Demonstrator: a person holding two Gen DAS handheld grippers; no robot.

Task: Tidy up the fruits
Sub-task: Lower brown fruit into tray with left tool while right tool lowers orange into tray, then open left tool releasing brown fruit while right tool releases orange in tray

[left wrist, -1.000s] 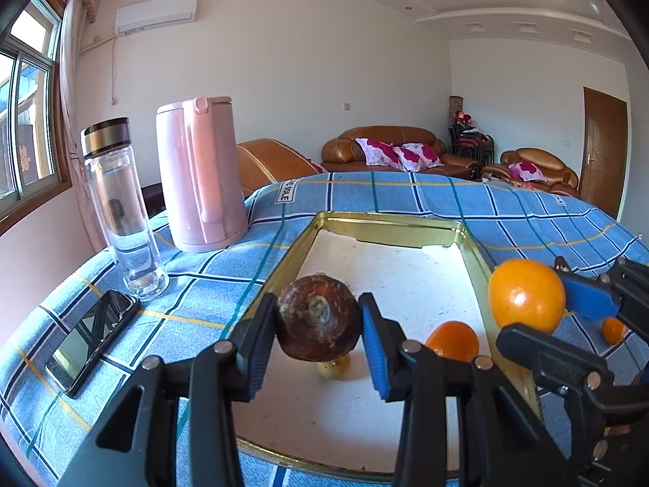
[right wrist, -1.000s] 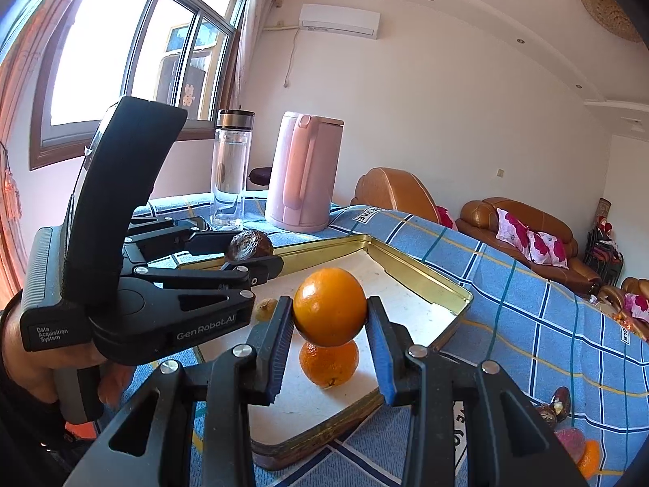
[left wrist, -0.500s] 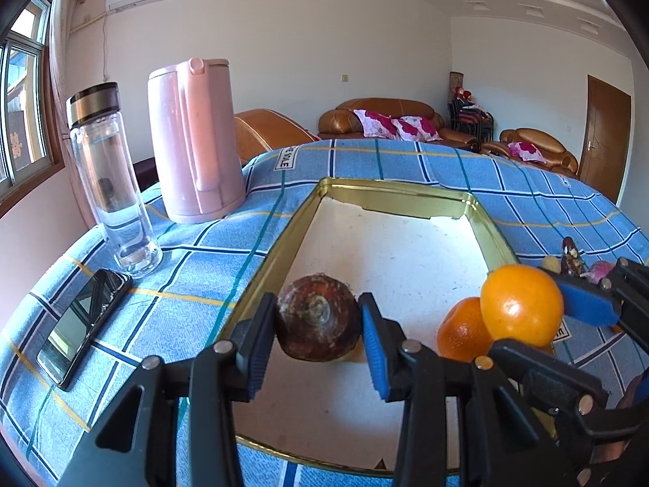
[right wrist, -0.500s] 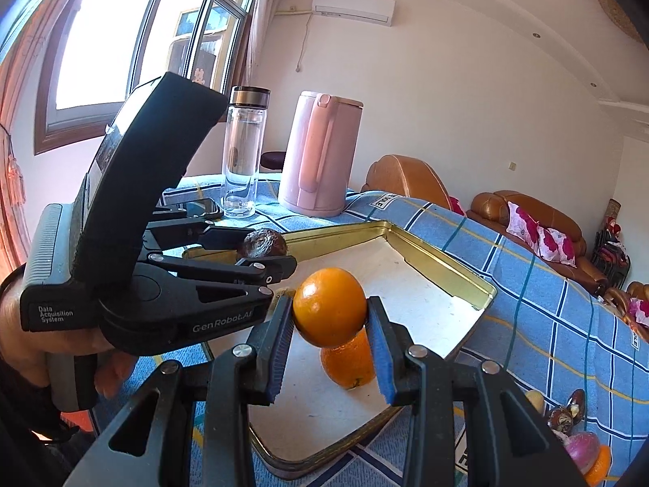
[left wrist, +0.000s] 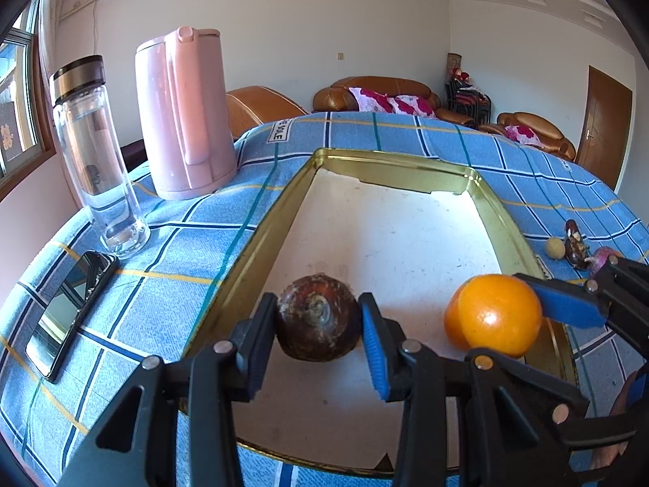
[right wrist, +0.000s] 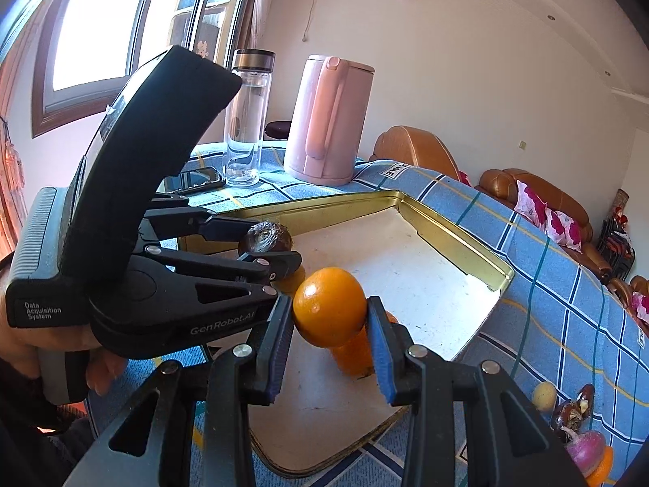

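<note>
Both grippers have dropped and tipped further down toward the tray (left wrist: 511,219) over the last second; the kettle (left wrist: 184,113) and bottle (left wrist: 95,150) sit higher and nearer in the left wrist view than they did, and the tray floor fills more of the frame. Left gripper (left wrist: 318,324) is pinching the dark brown round fruit (left wrist: 318,318), pads pressed on both sides, held just above the tray's white floor near its left wall. Right gripper (right wrist: 329,314) is clamped on an orange (right wrist: 329,310), grip unchanged, hanging over a second orange (right wrist: 357,355) that already lies in the tray; in the left wrist view the held one now overlaps the resting one almost completely, where before they read as separate. The small yellowish fruit seen under the brown one earlier is now mostly hidden, only a sliver shows in the right wrist view. A few small fruits (right wrist: 568,414) sit on the blue checked cloth (left wrist: 170,251) right of the tray, not collected. Judgement: both hands are on final descent for placing, release not yet done; the orange may roll off its neighbour if let go directly on top.
</note>
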